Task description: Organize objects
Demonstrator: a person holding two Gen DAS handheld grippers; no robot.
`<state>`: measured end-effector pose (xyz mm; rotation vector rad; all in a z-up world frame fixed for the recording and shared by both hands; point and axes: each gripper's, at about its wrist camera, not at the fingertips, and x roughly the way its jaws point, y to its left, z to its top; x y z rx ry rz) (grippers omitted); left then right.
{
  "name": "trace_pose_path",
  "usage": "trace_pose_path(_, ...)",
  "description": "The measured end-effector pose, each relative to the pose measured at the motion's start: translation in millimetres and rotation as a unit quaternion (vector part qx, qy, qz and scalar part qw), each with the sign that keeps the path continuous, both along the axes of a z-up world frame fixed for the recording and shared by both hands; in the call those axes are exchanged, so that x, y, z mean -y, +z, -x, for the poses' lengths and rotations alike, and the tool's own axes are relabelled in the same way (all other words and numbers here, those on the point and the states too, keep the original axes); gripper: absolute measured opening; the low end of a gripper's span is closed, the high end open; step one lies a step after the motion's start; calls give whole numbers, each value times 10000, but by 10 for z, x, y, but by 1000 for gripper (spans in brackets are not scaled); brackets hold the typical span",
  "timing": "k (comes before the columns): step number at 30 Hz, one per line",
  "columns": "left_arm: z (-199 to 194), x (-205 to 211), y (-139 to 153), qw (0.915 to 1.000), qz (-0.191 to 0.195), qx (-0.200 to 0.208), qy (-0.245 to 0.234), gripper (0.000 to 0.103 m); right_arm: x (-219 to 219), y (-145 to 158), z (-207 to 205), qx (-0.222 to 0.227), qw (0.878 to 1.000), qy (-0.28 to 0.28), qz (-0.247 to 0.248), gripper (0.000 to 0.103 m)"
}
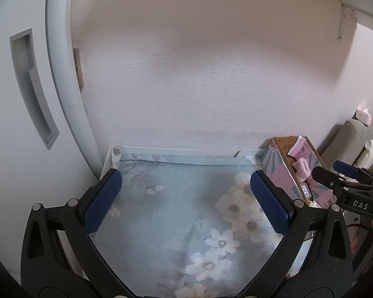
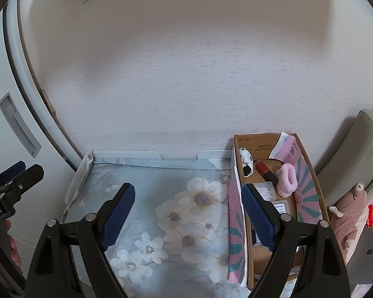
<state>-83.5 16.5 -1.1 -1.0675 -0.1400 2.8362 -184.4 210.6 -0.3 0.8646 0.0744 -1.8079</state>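
Readable marks: "DAS" in white on the right gripper (image 1: 345, 173) body, right of the box (image 1: 296, 171); "nRoboLAI", cut off, on the left gripper (image 2: 17, 171) body; "ZX 07", upside down, on the box's inner end flap; an Apple logo on the laptop (image 2: 366, 253), right of the box.

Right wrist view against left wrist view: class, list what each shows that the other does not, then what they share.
Only the right wrist view looks down into the cardboard box, showing a red lipstick beside the pink scrunchie, and a laptop corner. Only the left wrist view shows a white bottle far right. Both show the floral cloth, the wall and both open grippers.
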Motion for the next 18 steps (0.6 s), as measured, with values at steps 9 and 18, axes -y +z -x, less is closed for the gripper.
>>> trace_pose_path(9, -67, 18, 14, 9999, 9, -82, 81, 103, 12, 22, -62, -92, 9999, 6, -50, 85)
trace_pose_path(18, -71, 15, 25, 9998, 44, -180, 94, 103, 57, -5, -67, -75, 9999, 1, -126, 85)
